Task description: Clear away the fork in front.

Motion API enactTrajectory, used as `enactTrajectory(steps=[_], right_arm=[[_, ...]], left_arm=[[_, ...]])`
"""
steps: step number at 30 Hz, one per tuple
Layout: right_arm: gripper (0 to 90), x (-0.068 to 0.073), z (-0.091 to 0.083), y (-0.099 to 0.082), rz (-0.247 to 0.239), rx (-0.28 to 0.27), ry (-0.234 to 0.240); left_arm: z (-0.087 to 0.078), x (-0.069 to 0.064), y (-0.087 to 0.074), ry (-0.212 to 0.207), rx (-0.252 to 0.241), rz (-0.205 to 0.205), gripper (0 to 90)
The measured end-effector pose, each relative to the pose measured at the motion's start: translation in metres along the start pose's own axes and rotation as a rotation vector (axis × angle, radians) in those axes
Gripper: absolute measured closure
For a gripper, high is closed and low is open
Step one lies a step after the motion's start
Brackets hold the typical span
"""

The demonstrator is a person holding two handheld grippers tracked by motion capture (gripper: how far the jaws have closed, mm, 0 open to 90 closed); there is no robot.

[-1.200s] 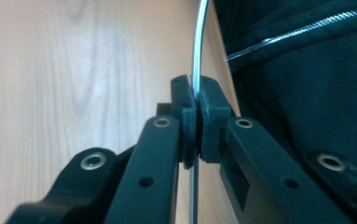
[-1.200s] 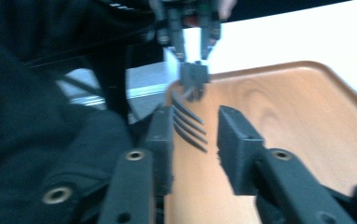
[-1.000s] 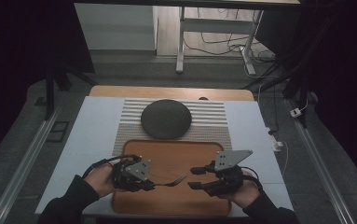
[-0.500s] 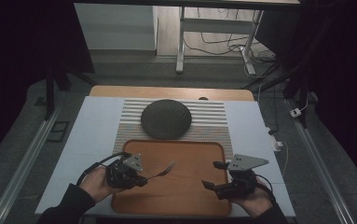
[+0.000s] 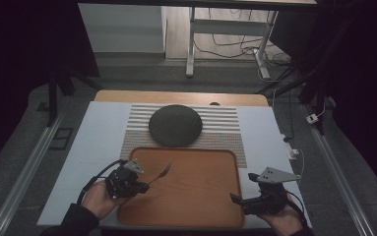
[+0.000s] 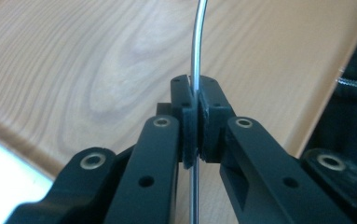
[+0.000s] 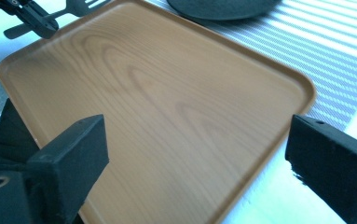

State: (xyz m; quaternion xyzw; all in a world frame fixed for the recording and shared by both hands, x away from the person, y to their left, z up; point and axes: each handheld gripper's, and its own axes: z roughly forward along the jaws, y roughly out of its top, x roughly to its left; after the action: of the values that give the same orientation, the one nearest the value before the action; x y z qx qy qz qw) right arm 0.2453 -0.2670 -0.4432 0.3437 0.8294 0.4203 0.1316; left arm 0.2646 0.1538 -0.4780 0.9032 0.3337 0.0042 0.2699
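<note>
Fork (image 5: 160,173) handle end hidden between the clamped pads of the left gripper (image 5: 138,185), tines raised over the left part of the wooden tray (image 5: 201,196). Right gripper (image 5: 236,200) at the tray's right edge, jaws just opened wide, nothing between. Dark plate (image 5: 175,125) on the striped mat (image 5: 220,123) just beyond the tray.
</note>
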Motion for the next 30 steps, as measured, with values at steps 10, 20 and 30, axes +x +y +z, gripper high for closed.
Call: enactTrajectory(steps=[10, 20, 30], right_arm=[[0.0, -0.004, -0.012, -0.014, 0.050, 0.017, -0.072], [0.0, -0.005, -0.020, -0.020, 0.084, 0.011, -0.085], [0.0, -0.005, -0.018, -0.020, 0.081, 0.028, -0.072]], left_arm=[[0.010, 0.008, -0.006, 0.027, 0.018, -0.158, 85.8], [0.023, 0.016, -0.006, 0.083, 0.066, -0.294, 85.7], [0.031, 0.018, -0.003, 0.113, 0.102, -0.331, 85.0]])
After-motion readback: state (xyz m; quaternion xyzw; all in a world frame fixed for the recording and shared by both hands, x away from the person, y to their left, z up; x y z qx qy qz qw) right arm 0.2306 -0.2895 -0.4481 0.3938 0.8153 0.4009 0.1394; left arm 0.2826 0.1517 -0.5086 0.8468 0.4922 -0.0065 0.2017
